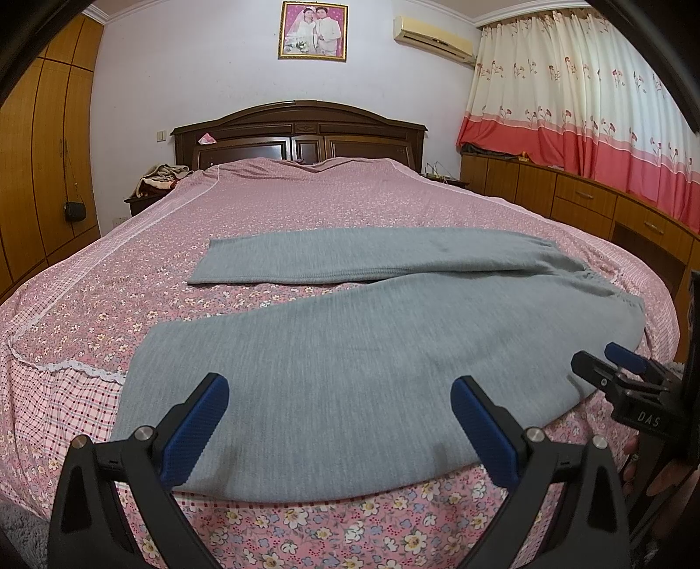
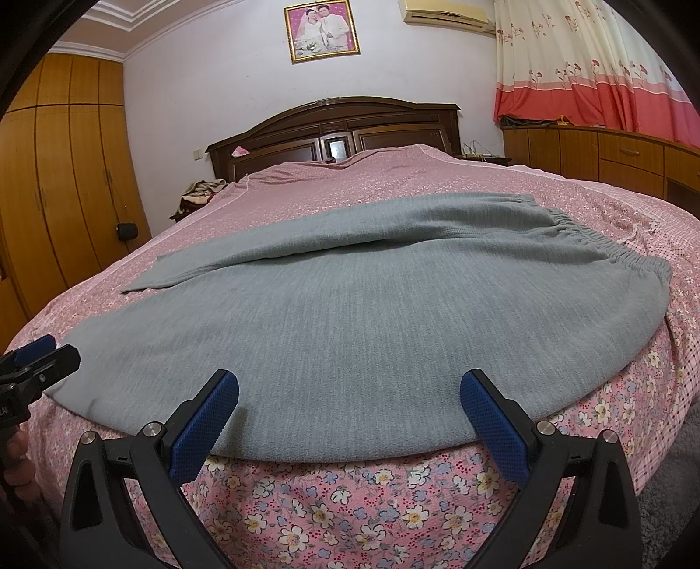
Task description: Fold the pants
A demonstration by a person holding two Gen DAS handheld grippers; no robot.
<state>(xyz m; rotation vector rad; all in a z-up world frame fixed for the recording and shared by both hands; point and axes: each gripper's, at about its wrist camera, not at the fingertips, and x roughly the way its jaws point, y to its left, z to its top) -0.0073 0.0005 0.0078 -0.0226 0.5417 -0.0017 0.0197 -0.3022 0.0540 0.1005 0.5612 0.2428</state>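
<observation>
We see the left gripper (image 1: 340, 426) with its jaws spread wide, holding nothing, poised over the near edge of the grey pants (image 1: 350, 372) at the foot of the bed (image 1: 65, 350). Its blue pads (image 1: 194, 431) sit just above the fabric of the nearer leg; we cannot tell whether they touch it. The right gripper (image 2: 349, 420) is likewise spread wide and empty, level with the same near edge of the pants, closer to the waistband (image 2: 603, 236). In the left wrist view we catch the right gripper at the far right, with fingers of a hand (image 1: 656, 472) around its handle.

The pants lie flat across the flowered pink bedspread, both legs stretched toward the left, the farther leg parted from the nearer one. Beyond the bed stand a dark wooden headboard (image 1: 297, 131), a framed picture (image 1: 313, 30), wooden wardrobes (image 1: 43, 153) and red and cream curtains (image 1: 590, 109).
</observation>
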